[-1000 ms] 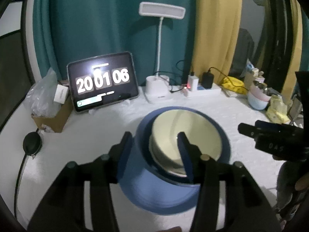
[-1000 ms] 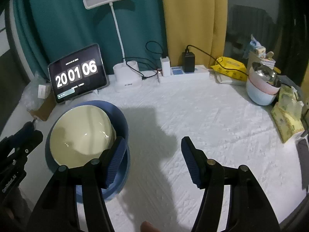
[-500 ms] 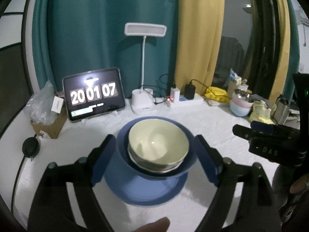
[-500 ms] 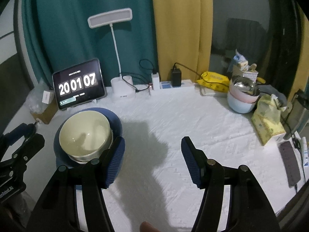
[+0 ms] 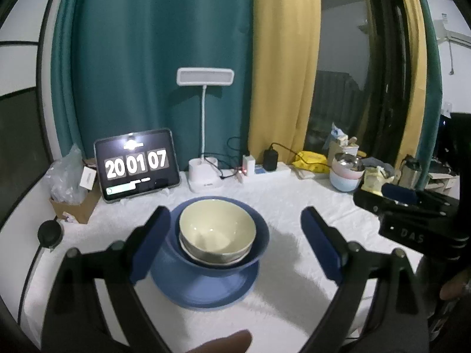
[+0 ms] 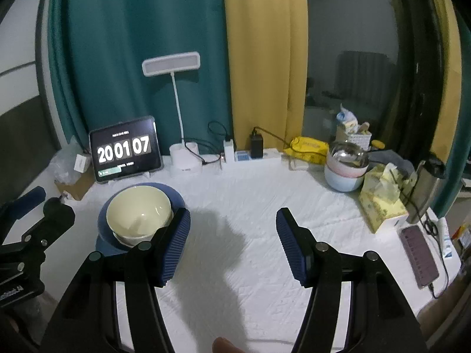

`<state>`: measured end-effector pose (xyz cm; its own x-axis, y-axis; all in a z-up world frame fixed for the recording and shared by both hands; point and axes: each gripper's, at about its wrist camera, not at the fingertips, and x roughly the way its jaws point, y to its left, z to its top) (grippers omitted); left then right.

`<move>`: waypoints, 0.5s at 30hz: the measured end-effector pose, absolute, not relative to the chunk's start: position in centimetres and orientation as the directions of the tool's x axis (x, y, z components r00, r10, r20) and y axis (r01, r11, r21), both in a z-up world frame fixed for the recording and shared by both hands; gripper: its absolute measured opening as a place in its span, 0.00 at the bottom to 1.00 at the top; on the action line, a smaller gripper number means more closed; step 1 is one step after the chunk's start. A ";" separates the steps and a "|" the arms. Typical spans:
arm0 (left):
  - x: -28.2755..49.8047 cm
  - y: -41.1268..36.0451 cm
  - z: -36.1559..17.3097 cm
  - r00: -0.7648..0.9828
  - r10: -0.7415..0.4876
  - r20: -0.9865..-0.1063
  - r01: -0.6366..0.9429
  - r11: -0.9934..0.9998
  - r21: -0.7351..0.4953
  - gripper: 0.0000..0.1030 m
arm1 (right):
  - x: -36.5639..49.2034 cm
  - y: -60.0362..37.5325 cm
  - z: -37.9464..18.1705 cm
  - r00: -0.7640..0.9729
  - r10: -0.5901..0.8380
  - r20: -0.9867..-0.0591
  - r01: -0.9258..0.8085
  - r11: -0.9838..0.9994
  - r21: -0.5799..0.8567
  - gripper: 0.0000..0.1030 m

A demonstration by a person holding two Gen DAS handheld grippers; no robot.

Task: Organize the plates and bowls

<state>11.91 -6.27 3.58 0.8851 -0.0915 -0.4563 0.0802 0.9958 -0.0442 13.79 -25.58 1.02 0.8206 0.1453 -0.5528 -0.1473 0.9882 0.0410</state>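
Bowls [image 5: 217,229], cream nested in blue on a blue plate [image 5: 206,289], sit left on your white surface [image 5: 294,200]. Your left gripper [image 5: 235,241] has just been opening, released around them; your right gripper [image 6: 232,244] gapes empty beside.

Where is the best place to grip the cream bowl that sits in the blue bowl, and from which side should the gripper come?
Probably the cream bowl by its rim, from above, one finger inside and one outside. It sits nested in the blue bowl, so its lower wall is hidden, while its rim stands proud. The left gripper, jaws just opened and empty, is nearest.
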 end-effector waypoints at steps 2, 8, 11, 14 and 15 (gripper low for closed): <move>11.3 -6.4 4.1 0.891 -0.091 -0.445 0.080 0.996 -0.045 0.88 | 13.1 -25.7 1.6 0.830 0.145 -0.538 -0.148 0.988 0.038 0.62; 9.8 -6.8 5.8 0.910 -0.067 -0.410 0.058 0.998 -0.034 0.89 | 11.0 -25.9 3.5 0.858 0.148 -0.492 -0.155 0.987 0.027 0.62; 9.2 -7.0 6.5 0.917 -0.057 -0.394 0.050 0.998 -0.028 0.89 | 10.2 -26.0 4.3 0.868 0.153 -0.471 -0.161 0.987 0.023 0.62; 8.5 -7.2 7.2 0.926 -0.056 -0.373 0.051 0.998 -0.022 0.89 | 9.4 -26.0 5.1 0.879 0.155 -0.452 -0.164 0.986 0.019 0.62; 8.2 -7.3 7.4 0.929 -0.055 -0.367 0.052 0.998 -0.018 0.89 | 9.1 -26.1 5.4 0.882 0.156 -0.444 -0.165 0.986 0.017 0.62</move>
<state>8.24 -7.34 7.39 0.9287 -0.0547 -0.3667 0.0516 0.9985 -0.0184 9.06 -26.07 5.39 0.8825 0.1558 -0.4438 -0.1655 0.9861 0.0171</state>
